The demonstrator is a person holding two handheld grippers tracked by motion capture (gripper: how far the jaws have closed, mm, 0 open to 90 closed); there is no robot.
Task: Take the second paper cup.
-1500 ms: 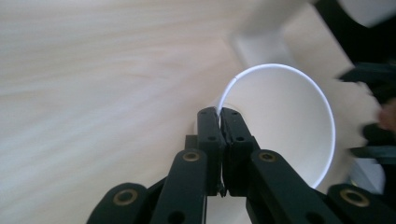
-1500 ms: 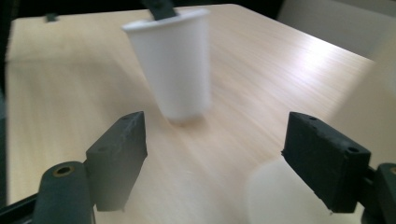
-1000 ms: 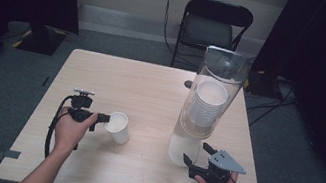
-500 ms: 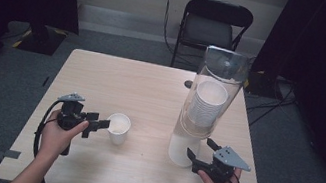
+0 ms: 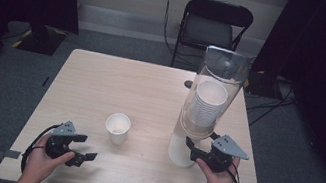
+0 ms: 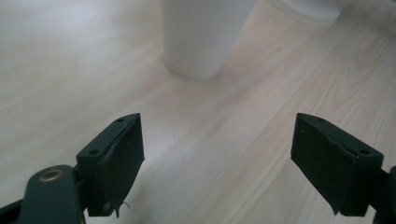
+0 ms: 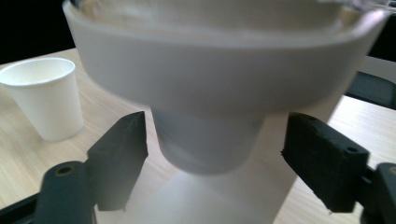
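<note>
A white paper cup [image 5: 117,127] stands upright and alone near the middle of the wooden table [image 5: 126,85]. My left gripper [image 5: 82,147] sits open near the front left, a short way from the cup [image 6: 203,35], with nothing between its jaws. A tall clear cup dispenser [image 5: 206,107] holding a stack of white cups stands at the right. My right gripper [image 5: 191,148] is open at the dispenser's base, its jaws either side of the bottom cup [image 7: 208,147] that pokes out below the white collar [image 7: 215,70]. The lone cup [image 7: 44,98] shows at the left there.
A black folding chair [image 5: 215,27] stands beyond the table's far edge. Cables run across the grey carpet at the right. Dark curtains hang on both sides. The table's far left half is bare wood.
My left gripper let go of the paper cup and drew back toward the front left edge, leaving the cup standing. My right gripper moved up to the dispenser's base.
</note>
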